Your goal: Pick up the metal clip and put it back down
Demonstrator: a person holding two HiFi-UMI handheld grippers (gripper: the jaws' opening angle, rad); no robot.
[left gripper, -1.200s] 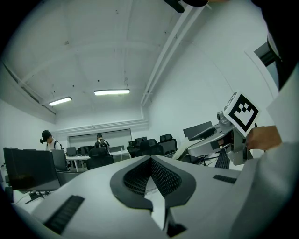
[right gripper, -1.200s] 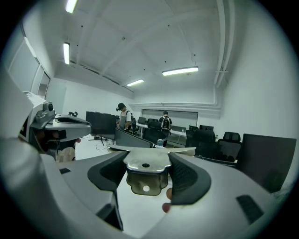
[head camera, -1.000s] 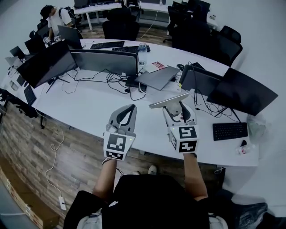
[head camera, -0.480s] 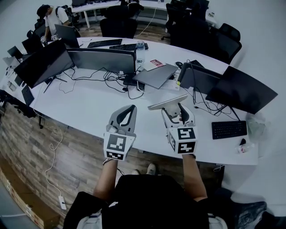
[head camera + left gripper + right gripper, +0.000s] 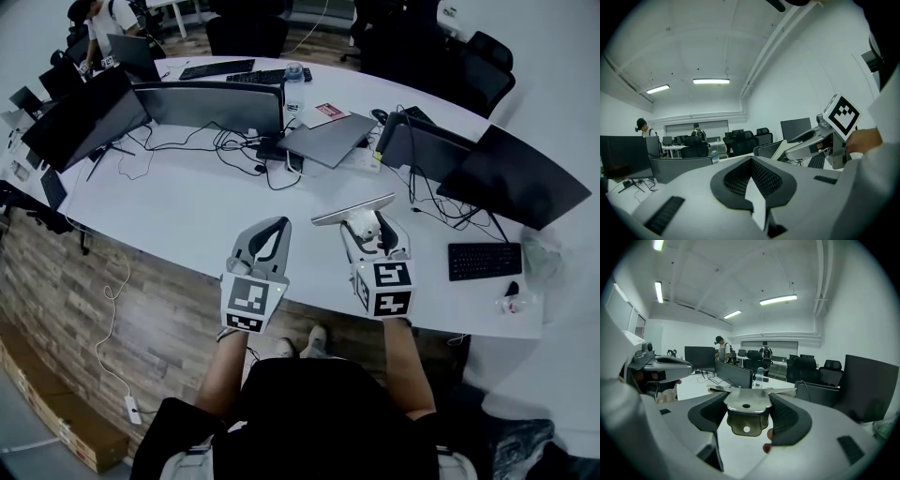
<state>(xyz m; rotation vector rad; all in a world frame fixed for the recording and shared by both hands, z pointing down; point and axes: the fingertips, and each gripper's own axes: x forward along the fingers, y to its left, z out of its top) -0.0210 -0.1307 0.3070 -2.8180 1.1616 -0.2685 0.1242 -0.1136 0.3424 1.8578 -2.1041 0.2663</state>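
The metal clip [image 5: 352, 209] is a flat, shiny bracket with a bent tab and small holes. It is held level above the white desk [image 5: 187, 211]. My right gripper [image 5: 367, 221] is shut on it, and in the right gripper view the clip [image 5: 746, 409] sits clamped between the two dark pads of the right gripper [image 5: 746, 417]. My left gripper [image 5: 270, 231] hovers beside it at the left, shut and holding nothing. In the left gripper view the left gripper [image 5: 751, 177] has its pads meeting, with the right gripper [image 5: 813, 140] off to the side.
On the desk stand several dark monitors [image 5: 211, 105], a closed grey laptop [image 5: 328, 141], a water bottle [image 5: 292, 86], tangled cables [image 5: 239, 150] and a black keyboard [image 5: 483, 261]. Office chairs [image 5: 248, 33] line the far side. A person [image 5: 94, 11] stands at the far left.
Both grippers keep almost the same pose, the clip still clamped in the right one. The desk has slid slightly up and left in the head view as the head camera moved.
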